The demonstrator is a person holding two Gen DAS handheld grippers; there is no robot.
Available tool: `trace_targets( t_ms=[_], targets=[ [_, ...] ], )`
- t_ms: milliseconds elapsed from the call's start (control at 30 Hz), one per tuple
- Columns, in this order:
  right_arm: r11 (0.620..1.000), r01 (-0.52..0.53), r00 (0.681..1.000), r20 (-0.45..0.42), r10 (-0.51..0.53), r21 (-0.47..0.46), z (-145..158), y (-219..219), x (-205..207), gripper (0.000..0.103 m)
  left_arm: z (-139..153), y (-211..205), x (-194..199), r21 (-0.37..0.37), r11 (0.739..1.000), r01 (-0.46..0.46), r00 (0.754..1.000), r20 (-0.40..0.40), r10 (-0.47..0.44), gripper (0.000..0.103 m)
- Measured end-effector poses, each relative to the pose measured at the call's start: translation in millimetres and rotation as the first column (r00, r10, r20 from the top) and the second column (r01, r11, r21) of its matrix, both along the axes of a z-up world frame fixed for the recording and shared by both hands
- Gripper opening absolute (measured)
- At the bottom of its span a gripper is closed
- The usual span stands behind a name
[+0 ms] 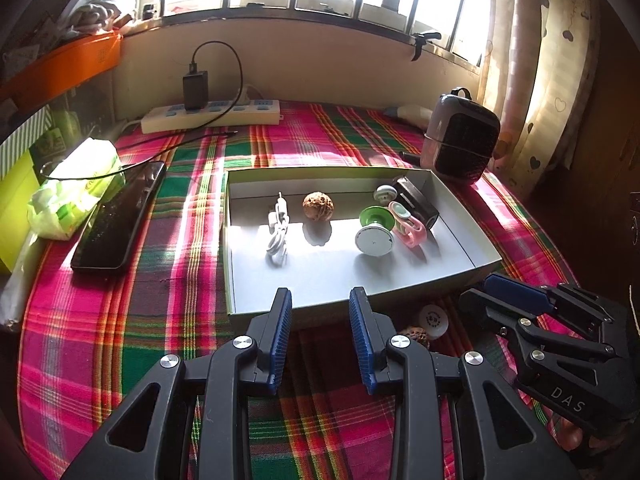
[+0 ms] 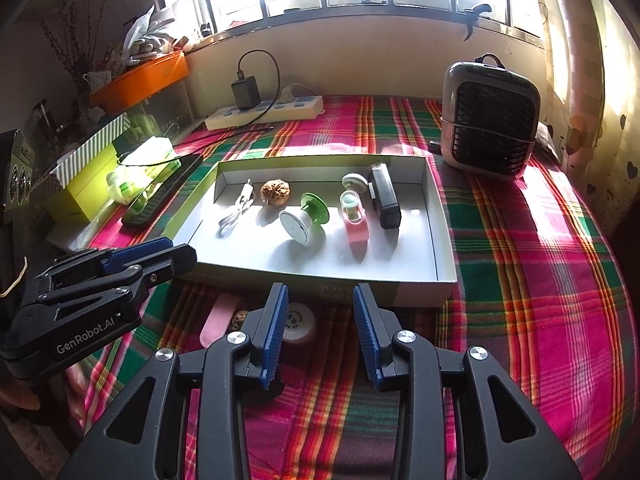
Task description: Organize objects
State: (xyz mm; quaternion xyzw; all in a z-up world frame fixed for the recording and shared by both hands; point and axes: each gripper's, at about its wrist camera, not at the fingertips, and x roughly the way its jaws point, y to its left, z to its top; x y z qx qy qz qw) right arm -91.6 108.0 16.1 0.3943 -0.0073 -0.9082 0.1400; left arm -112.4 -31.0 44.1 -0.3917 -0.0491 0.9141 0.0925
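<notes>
Jaws of both the left gripper and right gripper stand apart, holding nothing. Just beyond them sits the tray, and a small white jar, perhaps a cream pot, lies on the counter between the right jaws.

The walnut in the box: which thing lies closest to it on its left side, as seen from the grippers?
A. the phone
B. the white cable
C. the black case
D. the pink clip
B: the walnut sits in the box with the white cable just left of it.
</notes>
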Motion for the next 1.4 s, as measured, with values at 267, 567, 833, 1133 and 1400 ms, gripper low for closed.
trace_targets(
  t_ms=[267,567,833,1133,1400],
  targets=[
    [0.997,-0.068,0.997,0.034,0.069,-0.041,-10,-9,20,0.041,-7,-6,19,0.031,0.999,-0.012,1.0,0.011,0.012,0.028],
    [0.994,-0.111,0.993,0.048,0.112,-0.022,-23,-28,29,0.052,-16,-19,31,0.049,0.998,-0.04,0.999,0.027,0.039,0.028],
    [0.994,-0.105,0.992,0.073,0.102,0.036,-34,-41,26,0.054,-20,-24,35,0.059,0.998,-0.039,0.999,0.038,0.036,0.028],
    [0.993,-0.095,0.993,0.075,0.09,0.075,-38,-43,25,0.054,-21,-22,36,0.072,0.997,-0.012,0.999,0.046,0.009,0.028],
    [0.994,-0.06,0.997,0.058,0.055,0.09,-36,-33,26,0.054,-20,-15,34,0.099,0.995,0.027,0.998,0.048,-0.032,0.032]
  ],
)
